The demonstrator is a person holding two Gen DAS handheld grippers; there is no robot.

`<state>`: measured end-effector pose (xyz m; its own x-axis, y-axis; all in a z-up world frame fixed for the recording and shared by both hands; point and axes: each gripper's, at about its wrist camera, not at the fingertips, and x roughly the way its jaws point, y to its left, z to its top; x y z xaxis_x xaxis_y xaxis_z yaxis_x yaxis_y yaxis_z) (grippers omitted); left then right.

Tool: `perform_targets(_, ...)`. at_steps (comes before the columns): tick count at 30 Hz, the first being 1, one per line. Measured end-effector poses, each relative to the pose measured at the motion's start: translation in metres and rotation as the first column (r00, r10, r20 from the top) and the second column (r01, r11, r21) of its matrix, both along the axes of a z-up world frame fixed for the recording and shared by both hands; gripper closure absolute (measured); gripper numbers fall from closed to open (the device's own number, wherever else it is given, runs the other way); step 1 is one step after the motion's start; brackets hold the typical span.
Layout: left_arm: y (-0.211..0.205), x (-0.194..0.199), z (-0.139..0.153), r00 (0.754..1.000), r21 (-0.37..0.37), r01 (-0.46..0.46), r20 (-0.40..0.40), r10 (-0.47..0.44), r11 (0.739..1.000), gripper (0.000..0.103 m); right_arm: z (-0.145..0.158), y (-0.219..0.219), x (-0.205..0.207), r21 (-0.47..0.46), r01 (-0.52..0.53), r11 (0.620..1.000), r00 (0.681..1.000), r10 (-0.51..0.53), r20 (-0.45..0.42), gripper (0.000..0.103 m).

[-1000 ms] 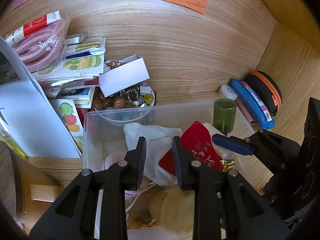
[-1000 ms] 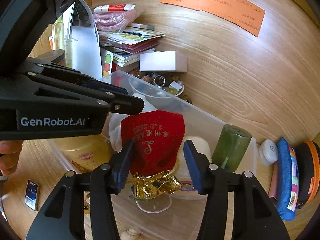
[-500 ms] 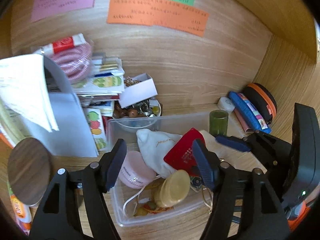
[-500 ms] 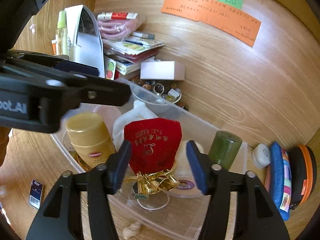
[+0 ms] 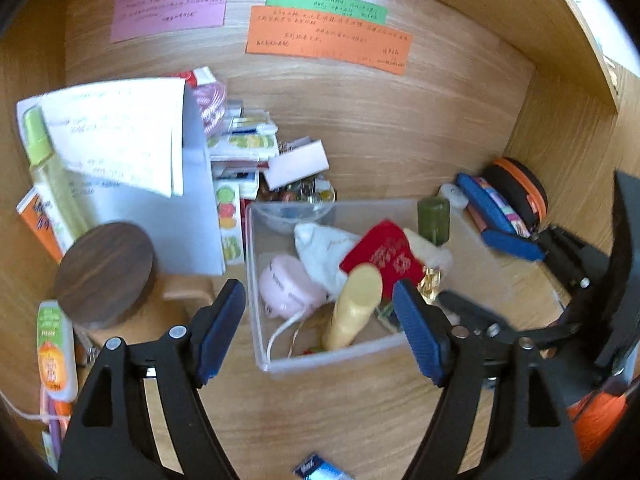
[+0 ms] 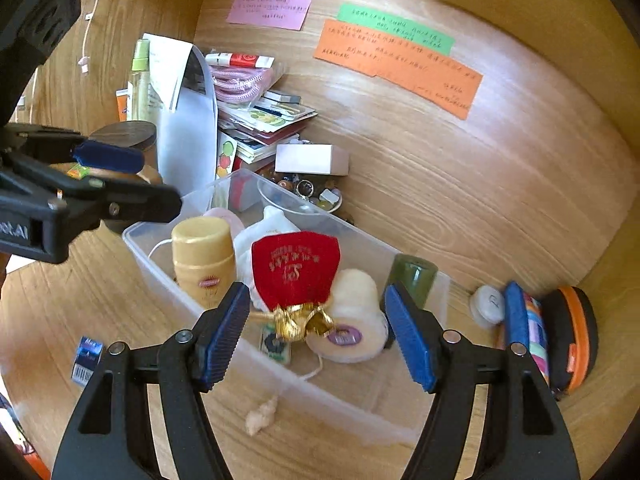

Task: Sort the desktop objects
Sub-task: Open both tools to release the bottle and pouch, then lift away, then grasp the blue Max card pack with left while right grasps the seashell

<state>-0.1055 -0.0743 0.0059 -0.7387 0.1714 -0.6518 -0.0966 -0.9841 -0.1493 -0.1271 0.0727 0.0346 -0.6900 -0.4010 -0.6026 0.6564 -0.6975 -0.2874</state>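
With both grippers, left (image 5: 318, 328) and right (image 6: 316, 330), empty and opening, the red pouch (image 6: 296, 268) lies mid-frame in the clear bin (image 6: 160, 260), probably soft and light, best pinched at its gold-tied neck.

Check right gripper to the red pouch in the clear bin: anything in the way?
Nothing visible. The right gripper, jaws opening and empty, faces the red pouch directly. The pouch lies on top in the clear bin, gold-capped bottle beside it; only the bin's near wall lies below that line.
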Motion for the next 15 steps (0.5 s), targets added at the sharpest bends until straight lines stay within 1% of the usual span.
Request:
perform_targets(4,0.001,0.017,-0.011,1.000,-0.017,-0.011,0.016,0.011,1.000,0.023,0.002,0.010,0.012,-0.002,0.011,1.000,1.000,-0.011,-0.006,0.036)
perform_targets(8,-0.001,0.034,-0.023,0.999,-0.028,-0.025,0.033,0.026,0.999,0.016,-0.001,0.021,0.024,-0.005,0.023,1.000,1.000,-0.023,0.001,0.036)
perform_targets(10,-0.001,0.044,-0.031,0.998,-0.045,-0.036,0.047,0.038,0.998,0.016,-0.004,0.026,0.030,-0.007,0.027,1.000,1.000,-0.027,0.009,0.036)
perform_targets(15,-0.001,0.063,-0.052,0.995,-0.054,-0.037,0.091,0.042,0.998,0.016,-0.019,0.037,0.040,-0.005,0.041,0.999,0.998,-0.040,0.049,0.036)
